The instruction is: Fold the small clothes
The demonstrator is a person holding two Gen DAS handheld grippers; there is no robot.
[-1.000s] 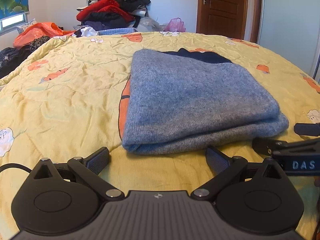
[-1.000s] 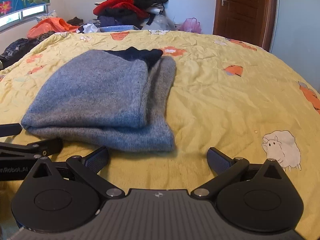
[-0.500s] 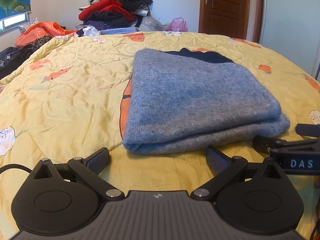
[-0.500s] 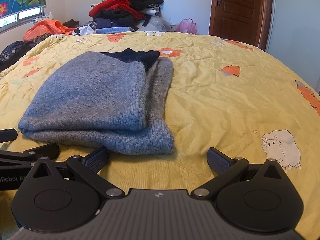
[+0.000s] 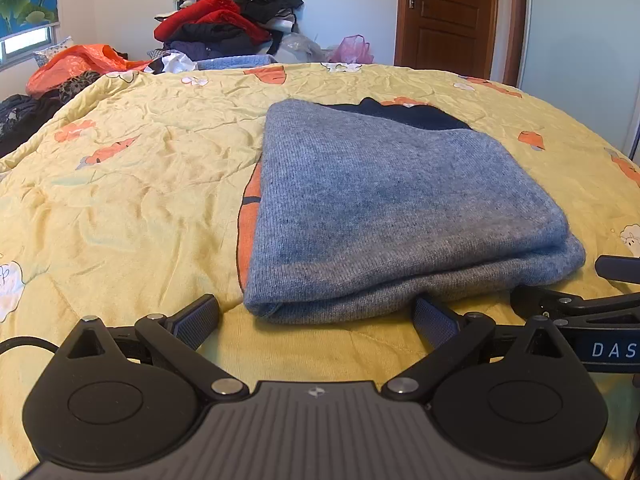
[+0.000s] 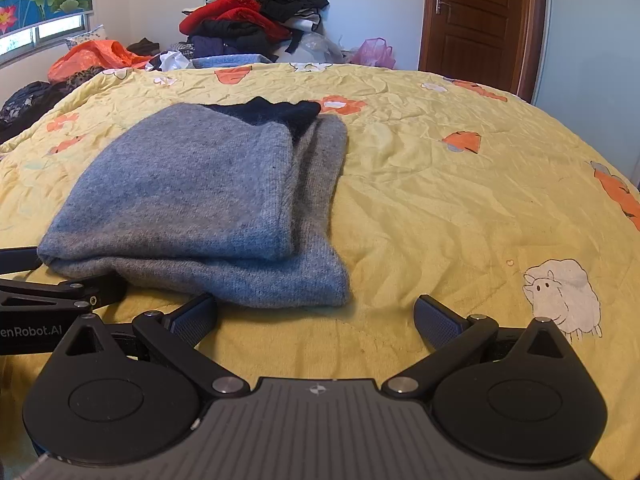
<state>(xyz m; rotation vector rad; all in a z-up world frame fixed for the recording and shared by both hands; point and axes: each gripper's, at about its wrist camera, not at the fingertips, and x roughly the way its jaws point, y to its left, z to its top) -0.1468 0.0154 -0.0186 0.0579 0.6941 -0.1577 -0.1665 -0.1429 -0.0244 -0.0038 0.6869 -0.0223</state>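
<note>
near the front edge of the yellow bedspread [image 5: 120,200], just beyond both tools, a blue-grey knit sweater [image 5: 392,208] lies folded into a compact, layered rectangle with a dark navy part showing at its far end. the left gripper [image 5: 316,318] and the right gripper [image 6: 316,316] both sit low at that near edge with fingers spread wide apart and nothing between them, neither clearly touching the knit. this garment looks finished or close to it, perhaps needing only a squaring-up, while the heap of clothes [image 6: 256,12] past the far edge suggests more remains to fold.
</note>
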